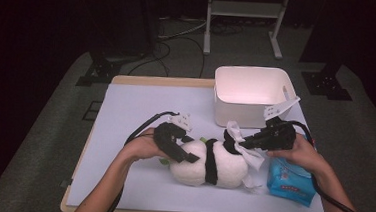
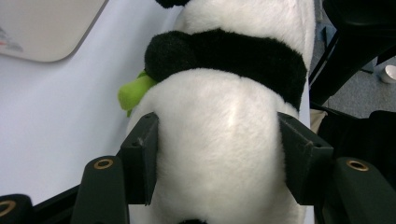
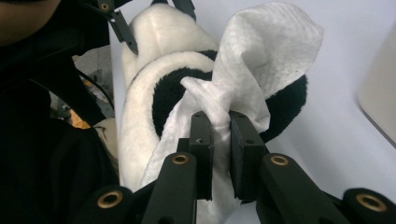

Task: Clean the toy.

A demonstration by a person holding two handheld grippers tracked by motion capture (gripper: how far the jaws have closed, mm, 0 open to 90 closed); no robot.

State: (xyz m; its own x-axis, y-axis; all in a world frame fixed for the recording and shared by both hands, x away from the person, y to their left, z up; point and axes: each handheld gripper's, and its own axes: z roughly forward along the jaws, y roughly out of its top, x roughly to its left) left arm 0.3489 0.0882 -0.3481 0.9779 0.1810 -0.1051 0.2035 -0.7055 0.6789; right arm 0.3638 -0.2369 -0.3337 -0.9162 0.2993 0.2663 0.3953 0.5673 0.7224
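Note:
A black-and-white panda plush (image 1: pixel 197 169) lies on its side on the pale table (image 1: pixel 126 106), near the front edge. My left gripper (image 1: pixel 182 153) reaches in from the left. In the left gripper view its jaws press into both sides of the plush's white body (image 2: pixel 224 116), just below the black band; the left gripper (image 2: pixel 219 154) is shut on it. My right gripper (image 1: pixel 241 141) comes from the right, shut on a bunched white wipe (image 3: pixel 275 42). The wipe lies against the panda's black ear (image 3: pixel 289 107). A green plush piece (image 2: pixel 135 91) sticks out beside the band.
A white plastic bin (image 1: pixel 249 93) stands behind the plush at the back right. A blue pack of wipes (image 1: pixel 291 182) lies under my right hand near the front right. Bare table extends to the left and back left.

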